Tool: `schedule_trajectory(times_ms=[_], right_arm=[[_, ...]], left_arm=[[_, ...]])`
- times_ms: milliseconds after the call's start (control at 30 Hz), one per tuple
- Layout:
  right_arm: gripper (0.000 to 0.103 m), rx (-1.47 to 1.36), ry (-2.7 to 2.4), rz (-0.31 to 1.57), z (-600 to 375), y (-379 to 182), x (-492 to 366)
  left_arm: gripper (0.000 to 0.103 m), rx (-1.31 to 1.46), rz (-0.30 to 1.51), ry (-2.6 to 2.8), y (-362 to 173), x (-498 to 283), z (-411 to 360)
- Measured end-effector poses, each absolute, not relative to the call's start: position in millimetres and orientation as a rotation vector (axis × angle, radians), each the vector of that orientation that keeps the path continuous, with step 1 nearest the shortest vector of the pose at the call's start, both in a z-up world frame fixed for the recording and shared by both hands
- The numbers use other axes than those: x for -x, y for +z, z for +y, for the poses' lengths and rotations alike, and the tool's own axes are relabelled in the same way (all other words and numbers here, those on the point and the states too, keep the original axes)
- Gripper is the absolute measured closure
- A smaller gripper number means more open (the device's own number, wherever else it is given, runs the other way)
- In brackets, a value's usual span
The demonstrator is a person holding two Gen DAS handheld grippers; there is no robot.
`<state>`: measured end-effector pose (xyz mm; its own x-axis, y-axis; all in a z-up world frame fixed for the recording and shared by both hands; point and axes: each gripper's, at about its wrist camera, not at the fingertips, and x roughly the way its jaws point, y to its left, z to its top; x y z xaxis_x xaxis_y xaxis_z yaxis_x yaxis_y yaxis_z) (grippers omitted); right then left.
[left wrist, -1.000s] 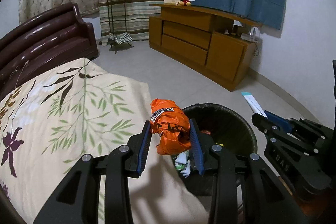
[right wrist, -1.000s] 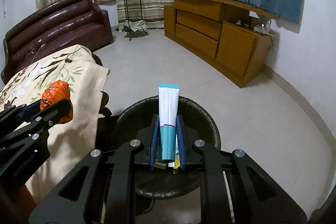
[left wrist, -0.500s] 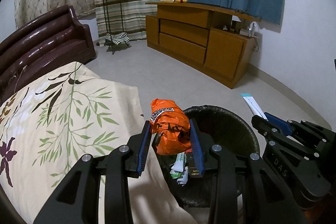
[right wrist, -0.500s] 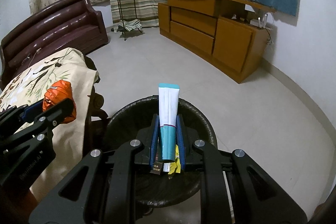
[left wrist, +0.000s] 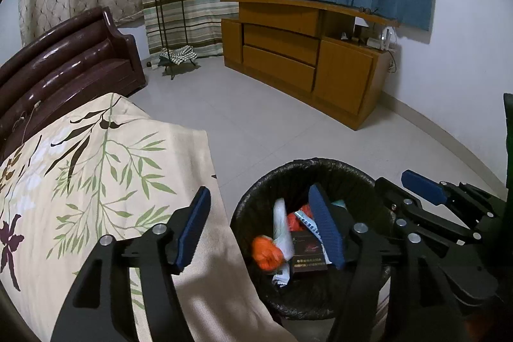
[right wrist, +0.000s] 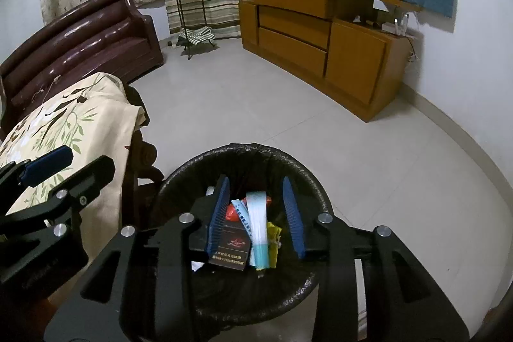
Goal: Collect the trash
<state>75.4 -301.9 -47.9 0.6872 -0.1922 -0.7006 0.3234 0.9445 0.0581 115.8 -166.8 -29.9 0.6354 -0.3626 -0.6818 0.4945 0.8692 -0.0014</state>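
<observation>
Hovering beside the trash bin (left wrist: 333, 164), the left gripper (left wrist: 263, 226) shows wide-parted, empty jaws in the left wrist view, one finger over the near edge of the leaf-print bedspread (left wrist: 96, 169), the other over the bin's mouth. Inside the black-lined bin lie a crumpled orange wrapper (left wrist: 267, 252), a dark cigarette box (left wrist: 306, 255), a white tube and scraps of paper. The right gripper (left wrist: 416, 191) sits at the bin's right rim.

From the right wrist view, the right gripper (right wrist: 256, 212) is likewise released and empty, centred over the bin (right wrist: 250, 149). Below it the white-and-teal tube (right wrist: 258, 226) rests beside the cigarette box (right wrist: 232, 249) and a yellow scrap (right wrist: 275, 237).

Both pieces look delivered, so lifting straight up before swinging toward the bedspread should keep the fingers off the liner's rim.
</observation>
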Motion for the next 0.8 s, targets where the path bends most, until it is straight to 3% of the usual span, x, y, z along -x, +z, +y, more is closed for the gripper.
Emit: schedule_trajectory(times_ms=[267,800], right_arm=[[0.046,-0.179,-0.321,0.741,-301.1,-43.6,-70.1],[0.035,-0.157,-0.356,0.695,-283.0,-18.6,-39.7]], left_arm=[[0.038,-0.178,0.723,-0.487,-30.0,-115.0,-162.9],[0.031,-0.143,0.687,-0.452,-8.5,-88.3,-127.4]])
